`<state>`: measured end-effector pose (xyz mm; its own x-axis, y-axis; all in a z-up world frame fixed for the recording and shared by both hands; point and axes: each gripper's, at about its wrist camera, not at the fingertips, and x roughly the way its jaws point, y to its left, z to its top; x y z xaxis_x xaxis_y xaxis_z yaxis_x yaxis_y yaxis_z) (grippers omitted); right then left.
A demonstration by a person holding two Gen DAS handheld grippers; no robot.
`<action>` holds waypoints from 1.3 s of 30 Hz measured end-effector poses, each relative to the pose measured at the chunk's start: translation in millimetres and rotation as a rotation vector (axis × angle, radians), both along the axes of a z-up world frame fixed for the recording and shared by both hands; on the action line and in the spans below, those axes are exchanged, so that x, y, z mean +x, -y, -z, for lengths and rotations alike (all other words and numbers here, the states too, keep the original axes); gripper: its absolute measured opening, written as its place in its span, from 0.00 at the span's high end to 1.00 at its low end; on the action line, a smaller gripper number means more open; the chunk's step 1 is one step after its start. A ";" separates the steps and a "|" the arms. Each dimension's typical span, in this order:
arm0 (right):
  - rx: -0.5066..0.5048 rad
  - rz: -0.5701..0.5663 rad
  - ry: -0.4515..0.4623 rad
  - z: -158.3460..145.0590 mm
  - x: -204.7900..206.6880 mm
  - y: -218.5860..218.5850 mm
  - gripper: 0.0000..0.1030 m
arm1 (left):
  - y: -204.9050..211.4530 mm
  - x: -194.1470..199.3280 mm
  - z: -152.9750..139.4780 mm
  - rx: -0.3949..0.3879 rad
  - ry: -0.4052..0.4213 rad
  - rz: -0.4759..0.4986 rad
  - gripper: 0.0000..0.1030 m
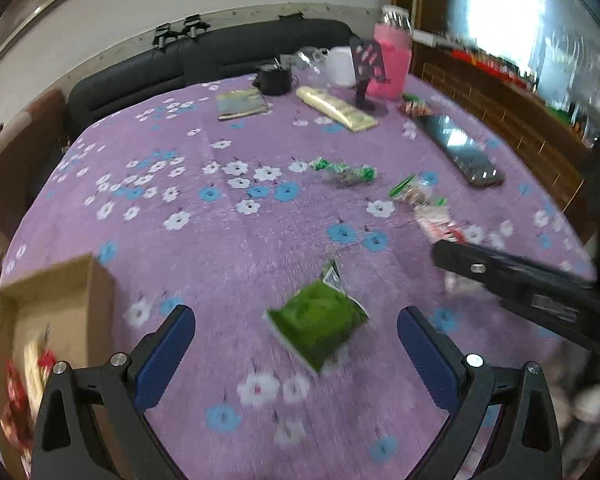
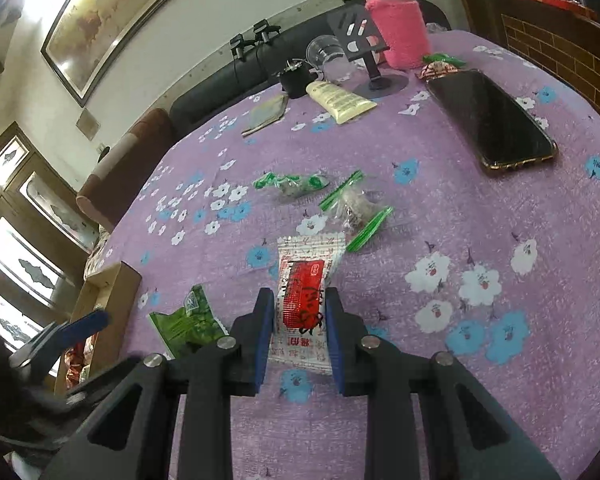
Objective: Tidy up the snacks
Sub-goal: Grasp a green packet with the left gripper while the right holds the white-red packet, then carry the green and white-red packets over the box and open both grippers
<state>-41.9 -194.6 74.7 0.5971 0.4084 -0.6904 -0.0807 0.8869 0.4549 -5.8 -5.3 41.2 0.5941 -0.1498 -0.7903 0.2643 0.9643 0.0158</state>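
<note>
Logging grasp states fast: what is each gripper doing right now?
Left gripper: open, around the green snack packet, not gripping.
Right gripper: closed on the red-and-white snack packet.

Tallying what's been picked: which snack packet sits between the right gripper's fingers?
The red-and-white packet, pinched by the right gripper; the green packet lies loose.

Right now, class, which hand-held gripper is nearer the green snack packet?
Left. The left hand-held gripper is open with the green snack packet between its fingers; the right hand-held gripper is beside it, around a red-and-white sachet.
</note>
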 end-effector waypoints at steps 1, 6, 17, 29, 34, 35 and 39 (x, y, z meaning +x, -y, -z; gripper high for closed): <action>0.005 -0.001 0.001 -0.5 -0.4 -0.2 0.77 | 2.6 5.2 5.3 0.010 -0.008 0.007 0.01; 0.014 -0.009 0.000 -0.9 -0.3 -0.4 0.77 | 8.9 16.1 24.3 -0.010 -0.105 0.032 0.49; 0.005 0.000 0.019 -1.8 -2.1 -1.1 0.77 | -20.2 -23.1 -7.3 -0.154 -0.044 -0.009 0.65; -0.033 -0.034 0.039 0.6 -6.4 -16.2 0.77 | -149.9 -105.8 -61.6 -0.272 0.108 -0.248 0.65; -0.044 -0.054 0.040 0.1 -8.6 -27.0 0.77 | -203.9 -134.1 -60.6 -0.298 0.121 -0.354 0.65; -0.035 -0.062 0.037 -2.1 -9.1 -30.0 0.77 | -211.6 -138.2 -58.0 -0.299 0.116 -0.367 0.65; -0.023 -0.111 0.051 -21.9 -19.0 -53.1 0.76 | -232.6 -147.7 -46.6 -0.323 0.100 -0.399 0.65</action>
